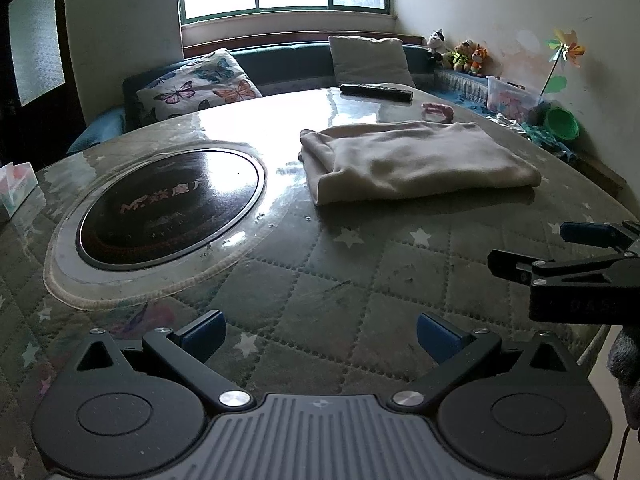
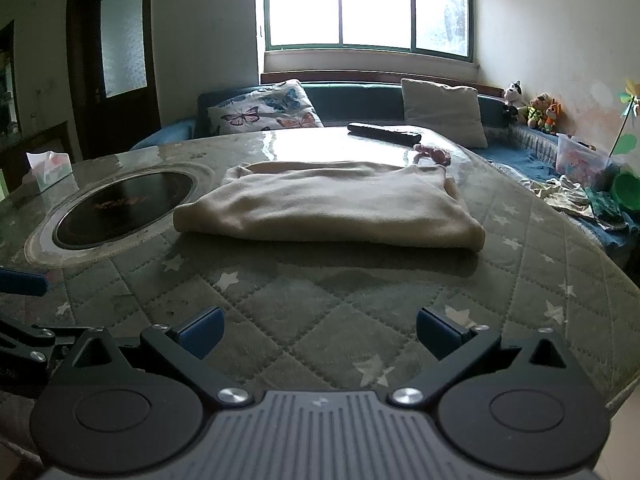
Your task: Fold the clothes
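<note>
A cream garment (image 1: 416,160) lies folded into a flat rectangle on the quilted table cover (image 1: 340,276); it also shows in the right wrist view (image 2: 328,204). My left gripper (image 1: 320,336) is open and empty, low over the table's near edge, well short of the garment. My right gripper (image 2: 320,332) is open and empty, also near the front edge, facing the garment. The right gripper shows from the side at the right of the left wrist view (image 1: 532,248). One left finger (image 2: 24,282) shows at the left edge of the right wrist view.
A round black cooktop (image 1: 168,208) is set into the table at the left. A remote (image 1: 376,92) and a pink item (image 1: 438,110) lie at the far edge. A tissue box (image 1: 14,190) stands far left. A sofa with cushions (image 1: 196,84) and toys (image 1: 516,98) lies beyond.
</note>
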A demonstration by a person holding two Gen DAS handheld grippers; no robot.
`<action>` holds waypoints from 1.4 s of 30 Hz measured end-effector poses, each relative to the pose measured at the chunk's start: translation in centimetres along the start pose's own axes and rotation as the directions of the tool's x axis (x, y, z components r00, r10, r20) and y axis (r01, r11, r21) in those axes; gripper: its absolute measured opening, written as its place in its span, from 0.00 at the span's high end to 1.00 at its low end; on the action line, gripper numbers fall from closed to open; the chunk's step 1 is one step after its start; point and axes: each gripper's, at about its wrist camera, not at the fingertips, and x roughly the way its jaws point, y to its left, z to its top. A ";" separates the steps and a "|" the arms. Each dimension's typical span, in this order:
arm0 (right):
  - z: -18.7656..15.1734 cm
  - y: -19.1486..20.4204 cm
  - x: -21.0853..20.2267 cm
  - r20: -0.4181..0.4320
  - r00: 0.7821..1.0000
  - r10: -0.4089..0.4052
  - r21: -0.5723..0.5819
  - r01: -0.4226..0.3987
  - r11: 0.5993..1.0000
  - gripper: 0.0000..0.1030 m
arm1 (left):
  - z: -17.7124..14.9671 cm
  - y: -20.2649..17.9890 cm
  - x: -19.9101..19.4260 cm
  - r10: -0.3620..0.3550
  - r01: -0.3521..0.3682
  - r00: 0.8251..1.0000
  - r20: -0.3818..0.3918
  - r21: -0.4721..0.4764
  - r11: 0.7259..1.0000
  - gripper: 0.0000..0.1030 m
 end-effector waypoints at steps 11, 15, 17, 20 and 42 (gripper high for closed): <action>0.5 0.2 0.6 -0.005 1.000 0.007 -0.007 -0.007 1.000 0.00 | 0.4 0.3 0.2 0.001 -0.001 1.000 0.001 -0.003 1.000 0.00; 0.8 0.3 0.8 -0.005 1.000 0.007 -0.009 -0.007 1.000 0.00 | 0.8 0.4 0.4 0.001 -0.001 1.000 0.000 -0.002 1.000 0.00; 1.0 0.3 1.0 -0.007 1.000 0.005 -0.009 -0.005 1.000 0.00 | 1.1 0.4 0.6 -0.003 0.003 1.000 -0.001 -0.001 1.000 0.00; 1.3 0.2 1.2 -0.009 1.000 -0.001 -0.007 0.001 1.000 0.00 | 1.5 0.4 0.9 -0.007 0.007 1.000 -0.003 0.004 1.000 0.00; 3.4 -0.7 3.6 -0.048 0.998 -0.033 0.000 0.033 0.999 0.00 | 4.3 0.7 3.5 -0.035 0.035 0.999 -0.031 0.028 0.999 0.00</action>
